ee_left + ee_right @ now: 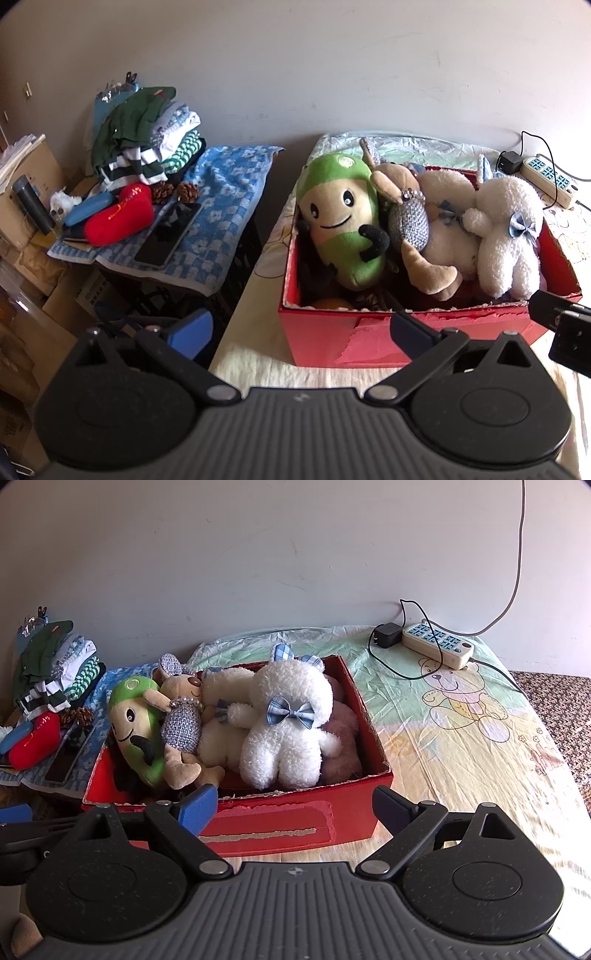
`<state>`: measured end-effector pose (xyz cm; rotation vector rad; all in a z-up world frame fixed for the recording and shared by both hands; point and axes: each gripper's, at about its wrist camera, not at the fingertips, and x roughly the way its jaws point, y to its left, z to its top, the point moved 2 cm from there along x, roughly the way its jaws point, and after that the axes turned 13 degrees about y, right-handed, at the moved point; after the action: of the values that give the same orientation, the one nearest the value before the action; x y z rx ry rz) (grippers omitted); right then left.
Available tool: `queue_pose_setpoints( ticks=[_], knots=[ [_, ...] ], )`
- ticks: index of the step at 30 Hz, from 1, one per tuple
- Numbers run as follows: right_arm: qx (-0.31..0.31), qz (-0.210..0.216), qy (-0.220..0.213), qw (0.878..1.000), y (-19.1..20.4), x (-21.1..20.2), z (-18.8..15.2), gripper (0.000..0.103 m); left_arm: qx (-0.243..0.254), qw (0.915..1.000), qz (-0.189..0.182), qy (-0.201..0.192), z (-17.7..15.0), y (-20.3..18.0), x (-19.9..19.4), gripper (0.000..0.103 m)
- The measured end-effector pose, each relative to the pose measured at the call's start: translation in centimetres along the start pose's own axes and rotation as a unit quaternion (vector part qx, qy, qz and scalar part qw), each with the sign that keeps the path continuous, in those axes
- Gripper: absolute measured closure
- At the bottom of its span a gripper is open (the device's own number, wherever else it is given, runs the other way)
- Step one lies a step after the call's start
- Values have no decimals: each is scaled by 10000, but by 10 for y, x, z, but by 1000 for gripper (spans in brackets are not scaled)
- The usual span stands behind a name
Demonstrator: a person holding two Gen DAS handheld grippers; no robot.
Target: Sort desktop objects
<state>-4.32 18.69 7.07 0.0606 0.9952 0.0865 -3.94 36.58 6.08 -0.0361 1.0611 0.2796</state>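
A home bedroom — a bed sheet [461, 716] printed with cartoon bears, folded clothes [147, 133] stacked nearby, a box [288, 823] of soft toys.

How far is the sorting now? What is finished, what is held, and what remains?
Looks done: the red box holds the green plush, the tan mouse and the white bear. In hand: nothing; the left gripper and right gripper are both open and empty. Possibly left: the power strip and charger lie on the sheet.

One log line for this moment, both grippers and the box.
left gripper open, empty | right gripper open, empty | red box holds plush toys
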Motion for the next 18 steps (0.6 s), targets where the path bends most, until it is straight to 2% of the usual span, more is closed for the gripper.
queue_pose_setpoints(
  ticks=[18],
  knots=[
    [150,39,-51,9999,-10,-1,-6,10,155,9998,22,-115,0,-9,-1,1]
  ],
)
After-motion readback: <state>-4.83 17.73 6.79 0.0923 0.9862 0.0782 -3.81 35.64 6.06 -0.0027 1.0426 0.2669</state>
